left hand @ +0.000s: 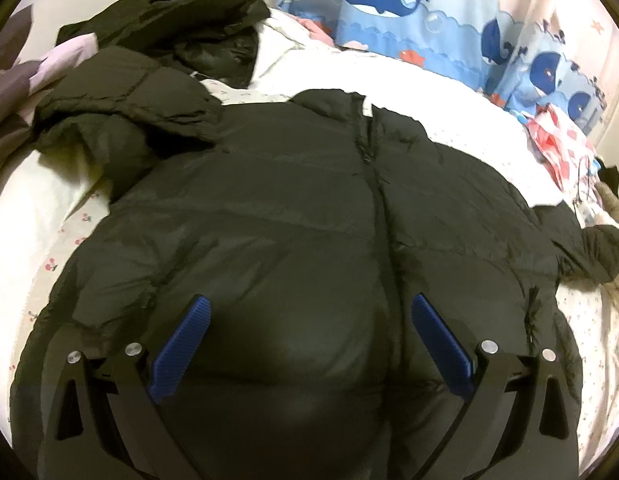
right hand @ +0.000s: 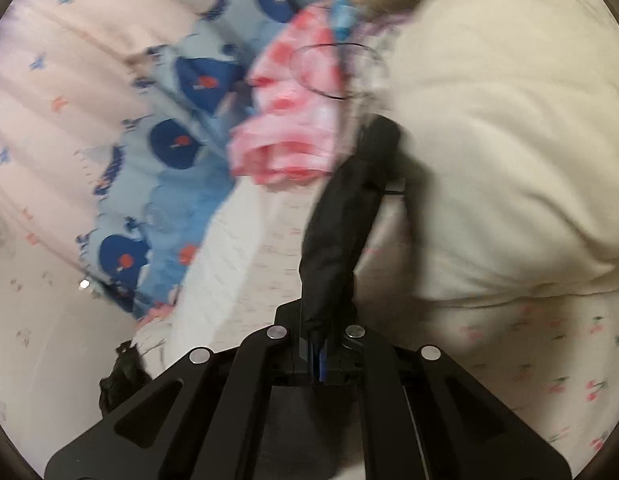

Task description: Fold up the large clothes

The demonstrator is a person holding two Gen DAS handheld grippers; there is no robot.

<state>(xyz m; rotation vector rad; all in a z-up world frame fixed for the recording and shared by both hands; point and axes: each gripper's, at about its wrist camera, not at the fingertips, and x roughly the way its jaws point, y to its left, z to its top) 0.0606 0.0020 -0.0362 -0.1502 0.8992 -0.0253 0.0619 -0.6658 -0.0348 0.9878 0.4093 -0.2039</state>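
A large black puffer jacket (left hand: 293, 216) lies spread on the bed, zipper up, its left sleeve bunched at the upper left. My left gripper (left hand: 311, 312) is open and hovers over the jacket's lower front, its blue pads (left hand: 185, 344) wide apart with nothing between them. In the right wrist view my right gripper (right hand: 319, 332) is shut on a strip of the jacket's black fabric (right hand: 341, 216), which stretches away from the jaws toward a white pillow. That view is blurred by motion.
A second dark garment (left hand: 165, 12) lies heaped at the bed's far left. A blue whale-print fabric (left hand: 409, 8) runs along the far side. A pink checked cloth (right hand: 293, 120) and a white pillow (right hand: 501, 152) lie by the right gripper. The sheet (right hand: 549, 360) has a cherry print.
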